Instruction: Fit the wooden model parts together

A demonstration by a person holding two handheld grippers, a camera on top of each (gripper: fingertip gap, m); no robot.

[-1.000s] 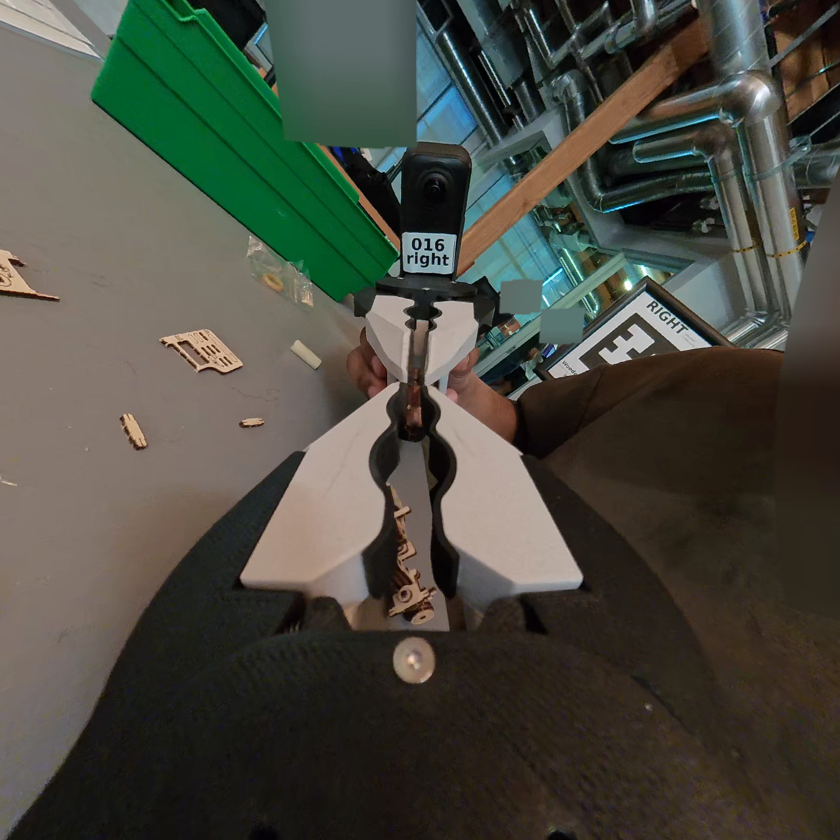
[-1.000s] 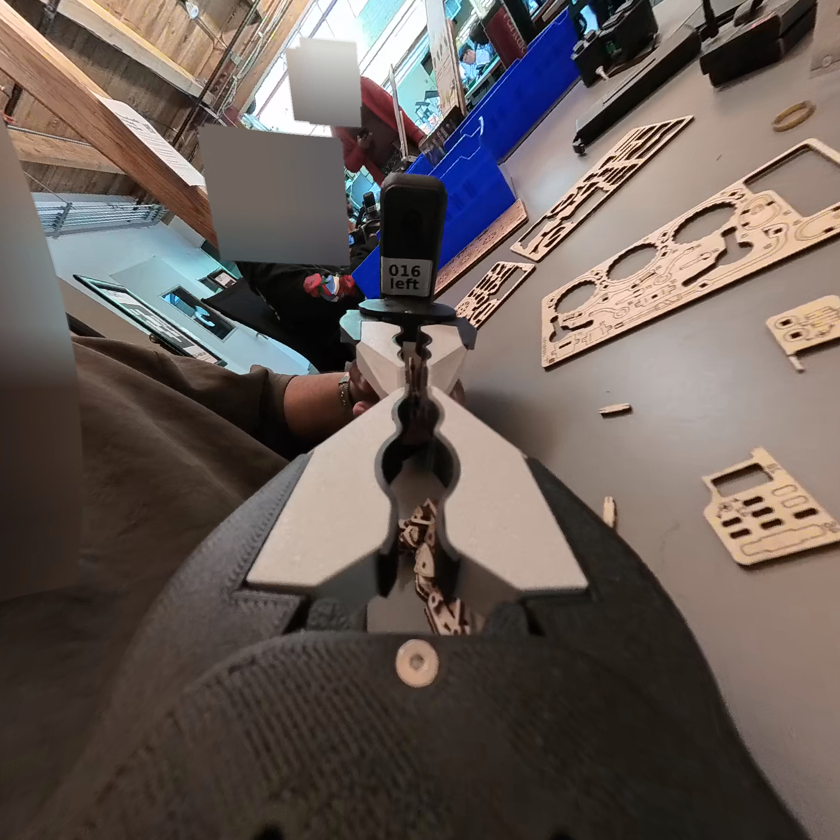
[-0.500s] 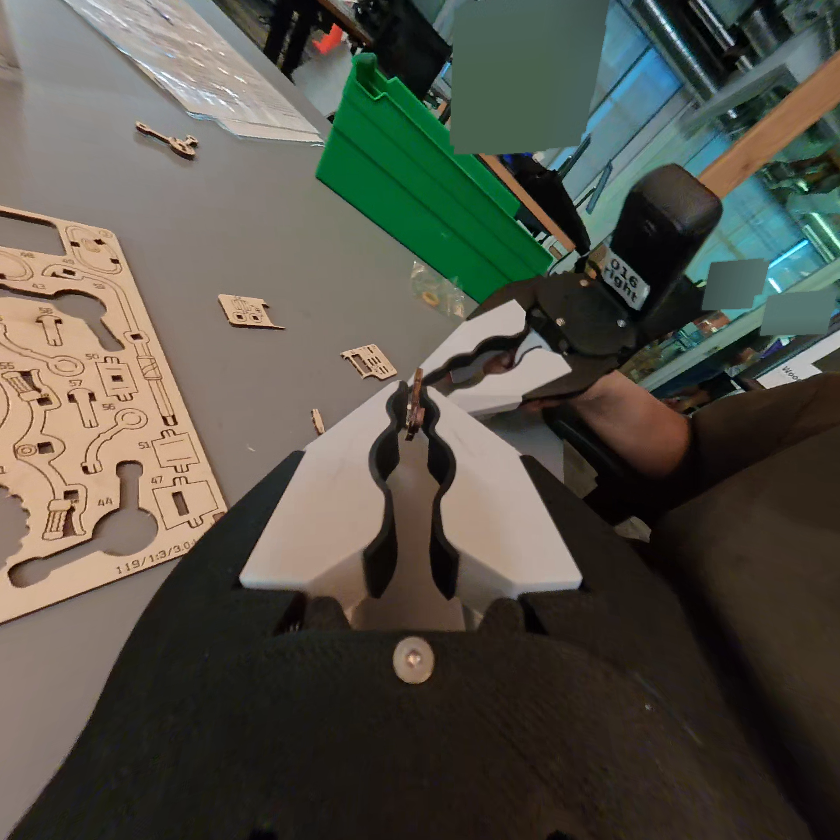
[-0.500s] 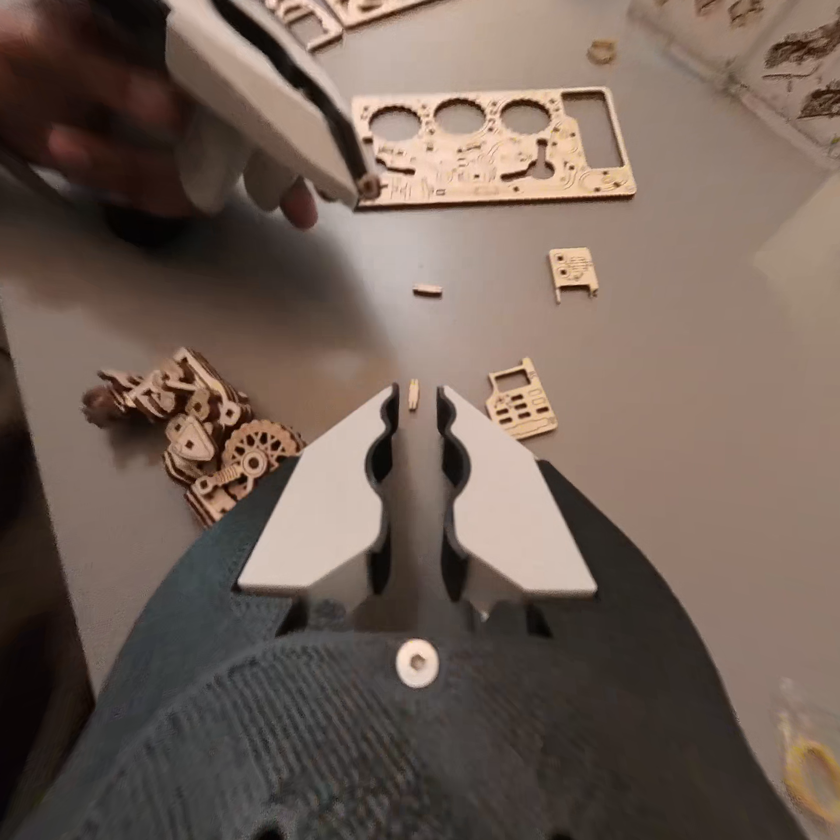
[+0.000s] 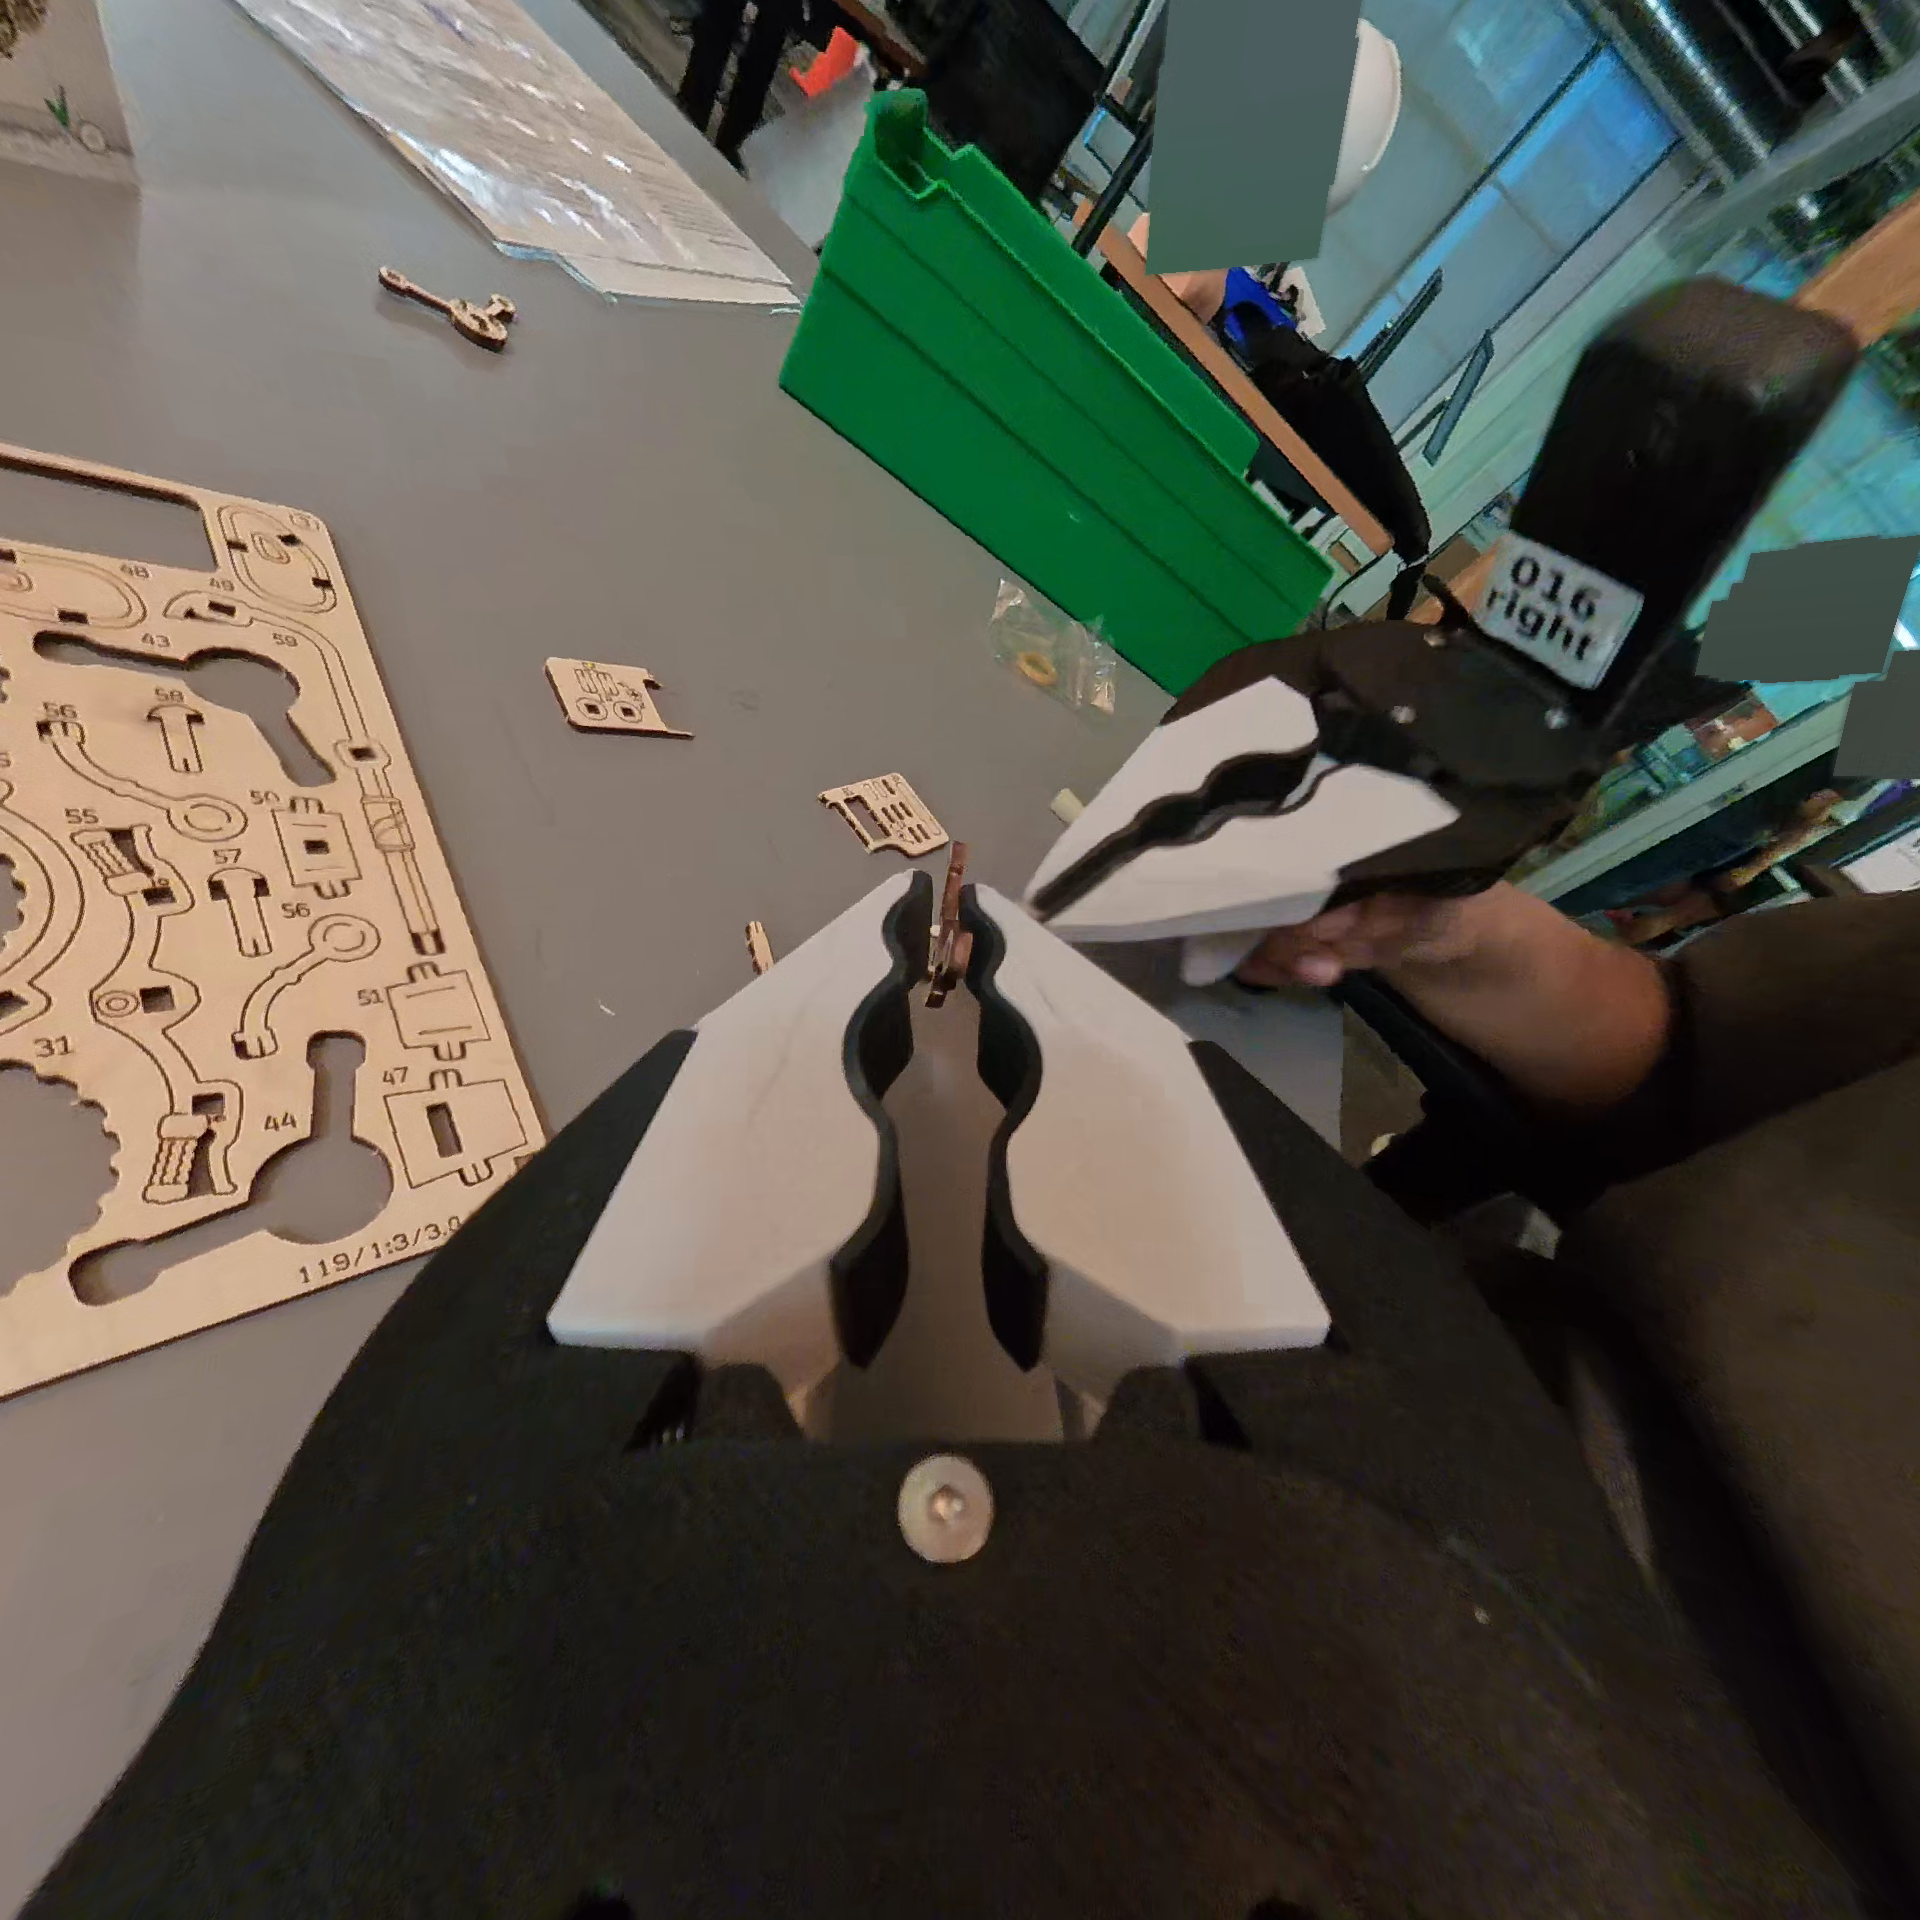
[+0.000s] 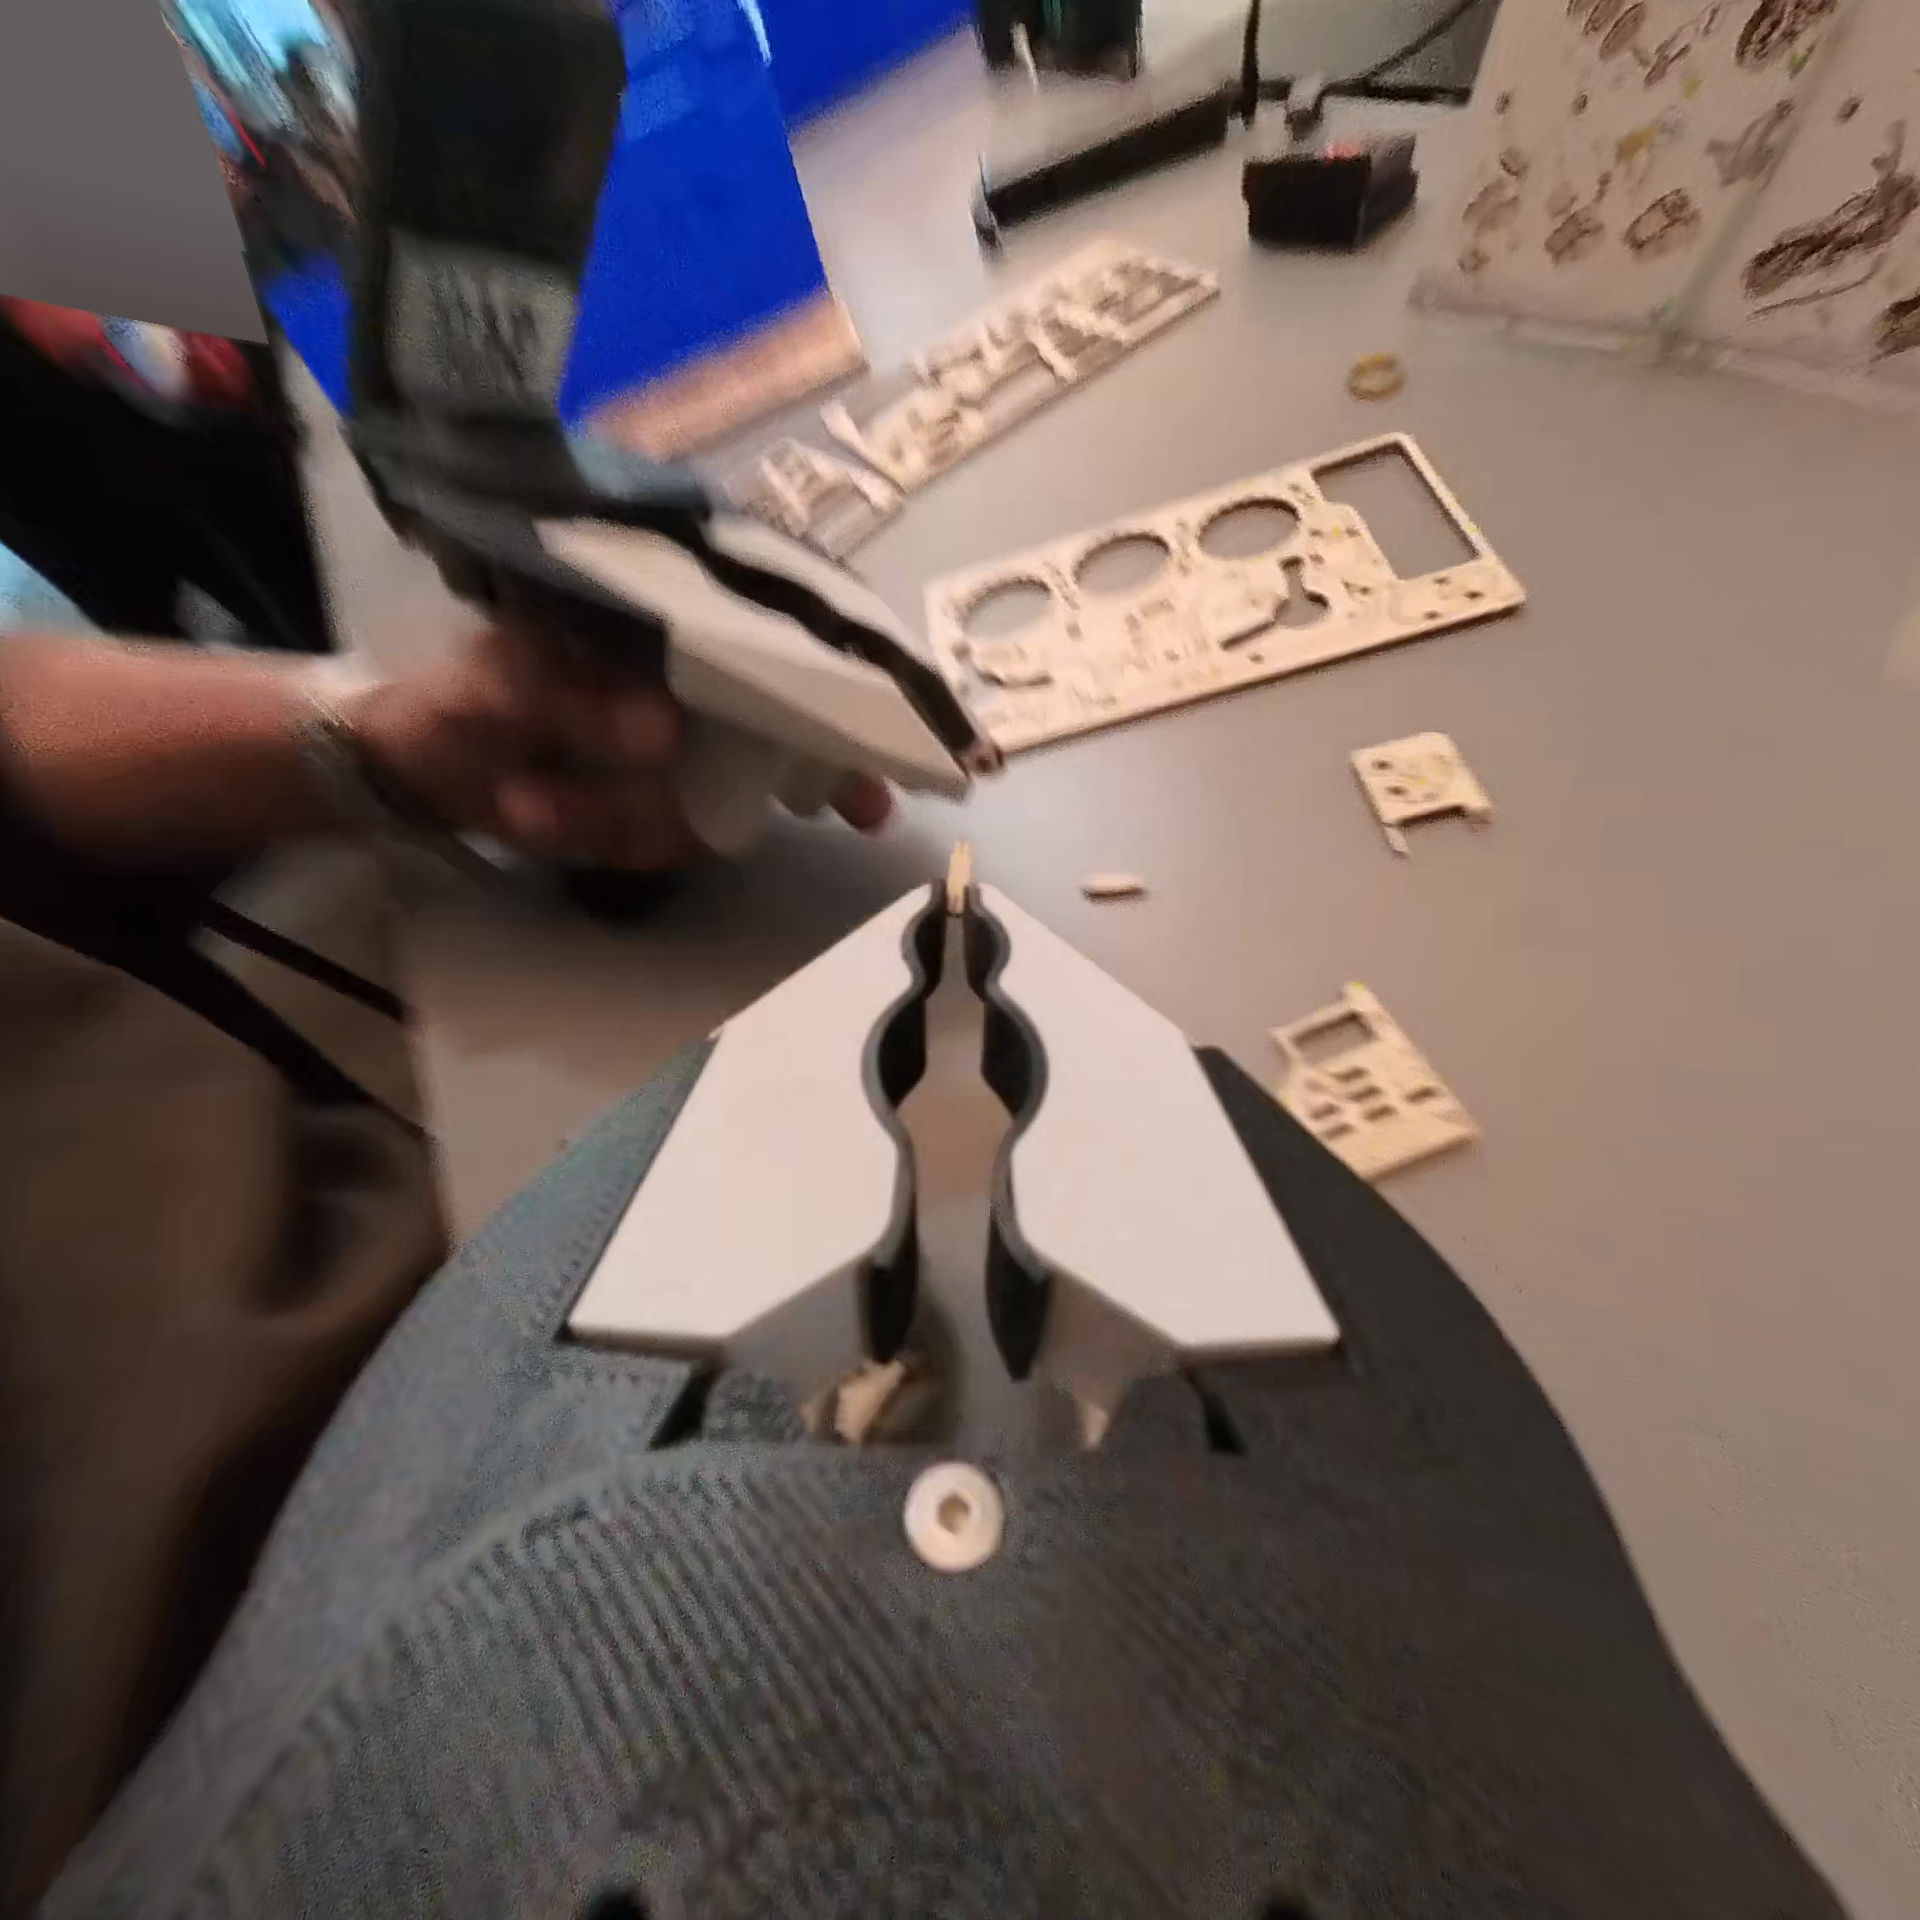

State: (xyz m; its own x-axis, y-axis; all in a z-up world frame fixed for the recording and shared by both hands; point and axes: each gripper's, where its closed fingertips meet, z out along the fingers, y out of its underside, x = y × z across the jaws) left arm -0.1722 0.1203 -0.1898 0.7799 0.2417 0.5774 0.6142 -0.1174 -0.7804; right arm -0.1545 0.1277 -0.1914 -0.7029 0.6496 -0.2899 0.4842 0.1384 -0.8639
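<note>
While both tongs hover apart above grey table (image 5: 644, 540), left gripper (image 5: 943, 914) pinches small dark flat wooden piece (image 5: 948, 925) at frame centre; right gripper (image 6: 956, 902) nips pale wooden sliver (image 6: 958, 864). Pieces unjoined; fitting remains. Cut-out plywood sheet (image 5: 208, 935) lies left.

Wooden model parts, two held up and the rest loose on the grey table

A thin dark wooden piece (image 5: 948, 935) stands edge-on, pinched between white fingertips (image 5: 862, 935); a pale sliver (image 6: 958, 873) pokes up from the other pair of fingertips (image 6: 1013, 935). A large laser-cut sheet (image 5: 208, 883) with empty cut-outs lies flat at left. Two small slotted plates (image 5: 613, 698) (image 5: 885, 812) and a key-shaped part (image 5: 449, 308) lie apart beyond it.
</note>
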